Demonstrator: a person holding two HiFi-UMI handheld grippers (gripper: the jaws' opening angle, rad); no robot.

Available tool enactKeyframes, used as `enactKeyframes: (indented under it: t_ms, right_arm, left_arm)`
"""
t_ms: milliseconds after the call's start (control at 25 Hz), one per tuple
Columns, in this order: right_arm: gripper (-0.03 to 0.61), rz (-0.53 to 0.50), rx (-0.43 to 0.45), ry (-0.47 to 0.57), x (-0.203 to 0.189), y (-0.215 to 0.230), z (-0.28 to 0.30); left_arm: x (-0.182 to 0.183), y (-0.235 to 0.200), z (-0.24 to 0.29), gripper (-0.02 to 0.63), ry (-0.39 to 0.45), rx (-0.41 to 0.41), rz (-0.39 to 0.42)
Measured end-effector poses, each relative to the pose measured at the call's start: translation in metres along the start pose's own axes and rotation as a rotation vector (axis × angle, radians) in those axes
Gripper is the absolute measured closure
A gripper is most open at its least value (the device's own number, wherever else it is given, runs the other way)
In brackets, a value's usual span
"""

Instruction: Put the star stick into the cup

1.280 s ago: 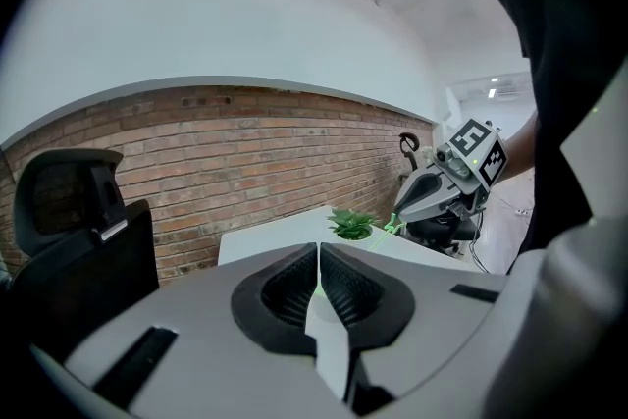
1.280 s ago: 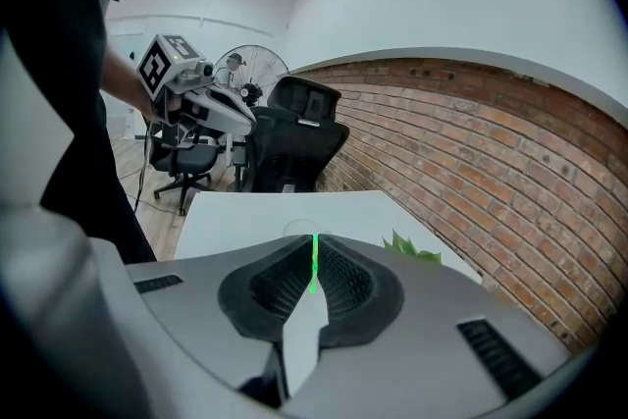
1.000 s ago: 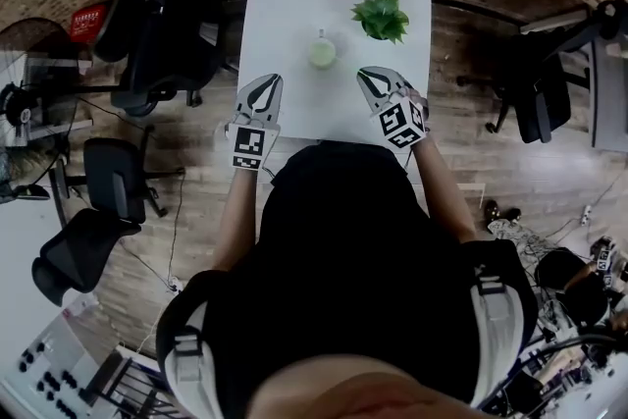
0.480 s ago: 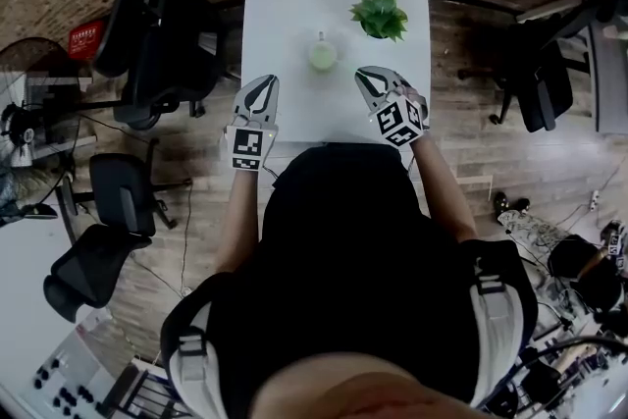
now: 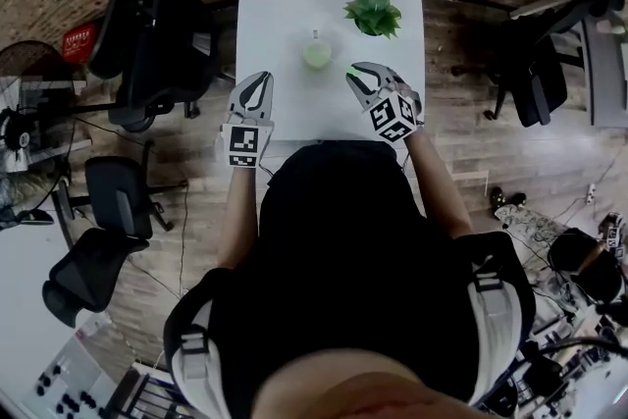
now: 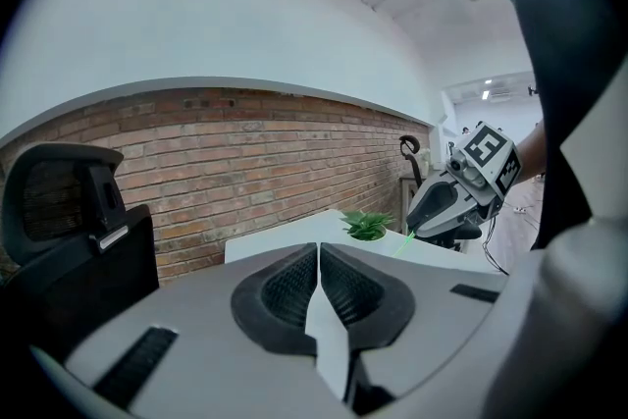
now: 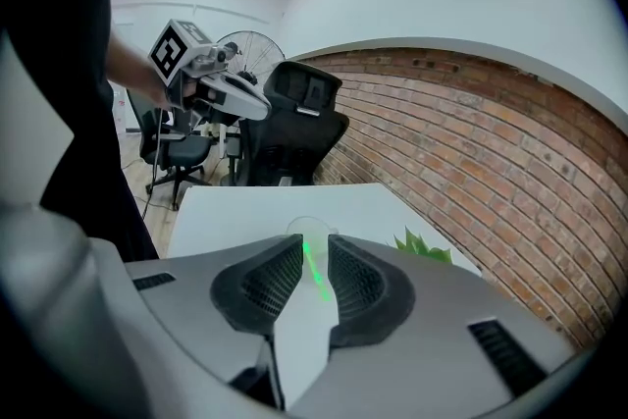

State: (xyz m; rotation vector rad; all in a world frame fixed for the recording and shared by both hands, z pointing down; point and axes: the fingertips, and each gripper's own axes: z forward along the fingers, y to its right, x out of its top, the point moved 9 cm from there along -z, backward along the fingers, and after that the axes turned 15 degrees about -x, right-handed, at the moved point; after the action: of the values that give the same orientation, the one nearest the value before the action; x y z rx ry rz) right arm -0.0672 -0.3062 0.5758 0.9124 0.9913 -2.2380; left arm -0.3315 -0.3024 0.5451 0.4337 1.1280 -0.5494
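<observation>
- The right gripper (image 7: 315, 248) has just been opened; the star stick (image 7: 315, 271) is seen between its parted jaws, seemingly unpinched.
- The cup (image 7: 309, 231) stands just beyond the tips.
- The left gripper (image 6: 319, 255) is clenched on nothing.
- The stick should be pinched firmly, then lowered upright inside the rim.

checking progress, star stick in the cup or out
Out: star stick sits between just-opening jaws of the right gripper, not in the cup.
</observation>
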Motion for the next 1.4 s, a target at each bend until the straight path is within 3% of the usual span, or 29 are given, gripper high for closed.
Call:
enactKeyframes:
  t_ms: [440, 1000, 1240, 1400]
  right_arm:
    - [0.457, 0.077, -0.007, 0.089, 0.009, 0.007, -0.014]
    - [0.518, 0.113, -0.072, 0.094, -0.004, 0.018, -0.036]
    - [0.580, 0.148, -0.096, 0.083, -0.018, 0.028, -0.057]
    - [0.580, 0.155, -0.089, 0.088, -0.028, 0.034, -0.070]
  left_arm:
    - [0.007, 0.005, 0.004, 0.586, 0.005, -0.009, 0.018]
    - [0.013, 0.029, 0.012, 0.586, 0.006, -0.028, 0.026]
    - [0.024, 0.049, 0.022, 0.586, 0.009, -0.053, 0.038]
    - [0.034, 0.064, 0.025, 0.586, 0.006, -0.050, 0.050]
